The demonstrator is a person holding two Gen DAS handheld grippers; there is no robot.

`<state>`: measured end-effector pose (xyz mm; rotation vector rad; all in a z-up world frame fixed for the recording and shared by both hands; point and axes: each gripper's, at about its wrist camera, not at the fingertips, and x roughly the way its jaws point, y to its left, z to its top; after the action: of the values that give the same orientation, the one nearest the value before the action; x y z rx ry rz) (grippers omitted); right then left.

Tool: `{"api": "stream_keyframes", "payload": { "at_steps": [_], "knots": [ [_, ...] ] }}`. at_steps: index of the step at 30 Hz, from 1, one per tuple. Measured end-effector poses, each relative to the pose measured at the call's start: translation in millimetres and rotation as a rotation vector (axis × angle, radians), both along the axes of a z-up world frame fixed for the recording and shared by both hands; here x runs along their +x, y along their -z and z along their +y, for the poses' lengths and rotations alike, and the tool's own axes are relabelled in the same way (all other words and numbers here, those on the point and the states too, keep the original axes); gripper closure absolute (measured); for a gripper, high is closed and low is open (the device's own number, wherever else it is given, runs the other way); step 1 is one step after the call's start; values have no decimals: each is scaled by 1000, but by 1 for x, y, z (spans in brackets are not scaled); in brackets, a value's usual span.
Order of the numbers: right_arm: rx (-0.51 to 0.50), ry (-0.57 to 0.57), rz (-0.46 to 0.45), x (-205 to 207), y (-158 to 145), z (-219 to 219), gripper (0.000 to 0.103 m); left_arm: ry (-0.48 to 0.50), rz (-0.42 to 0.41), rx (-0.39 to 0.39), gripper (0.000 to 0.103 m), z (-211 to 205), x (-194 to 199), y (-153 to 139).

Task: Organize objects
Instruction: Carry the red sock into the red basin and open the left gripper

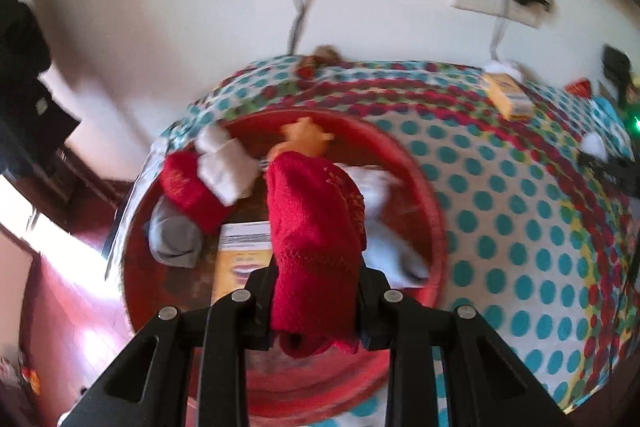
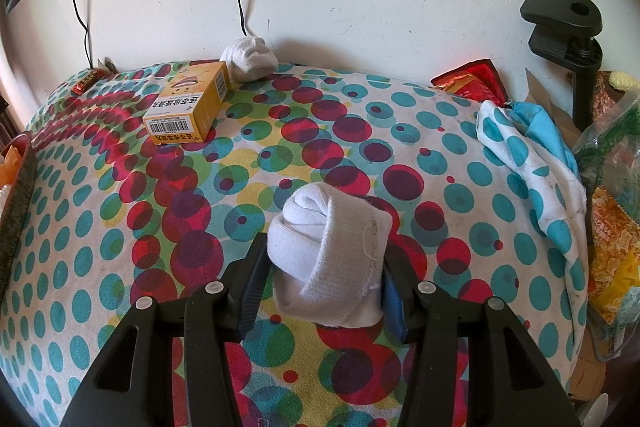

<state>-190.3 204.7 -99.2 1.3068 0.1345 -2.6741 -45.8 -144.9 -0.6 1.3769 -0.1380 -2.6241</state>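
Low center of the left view, left gripper [image 1: 316, 311] pinches a red sock [image 1: 316, 227] above the red basin [image 1: 420, 179], which already holds another red sock [image 1: 188, 187], a box and white socks. Low center of the right view, right gripper [image 2: 324, 287] squeezes a rolled white sock [image 2: 328, 247] on the dotted cloth [image 2: 120, 227]. Drop-off step, I judge: next, open over the basin, then bring the white roll across.

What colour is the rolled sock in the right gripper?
White; the rolled sock shows best in the right wrist view.
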Motion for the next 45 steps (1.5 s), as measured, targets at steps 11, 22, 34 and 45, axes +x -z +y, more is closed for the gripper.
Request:
{"api": "stream_keyframes", "payload": {
  "at_steps": [11,22,34,45],
  "knots": [
    [2,0,1,0,0,0,55,-117,-67,9,73,-95,6,10],
    [9,1,2,-2,0,2,55,-165,-116,58,72,-126,14,47],
    [19,4,4,-1,1,0,53,-189,-96,118,51,-138,20,44],
    [20,4,4,-1,0,1,55,-118,35,38,41,-106,32,0]
  ]
}}
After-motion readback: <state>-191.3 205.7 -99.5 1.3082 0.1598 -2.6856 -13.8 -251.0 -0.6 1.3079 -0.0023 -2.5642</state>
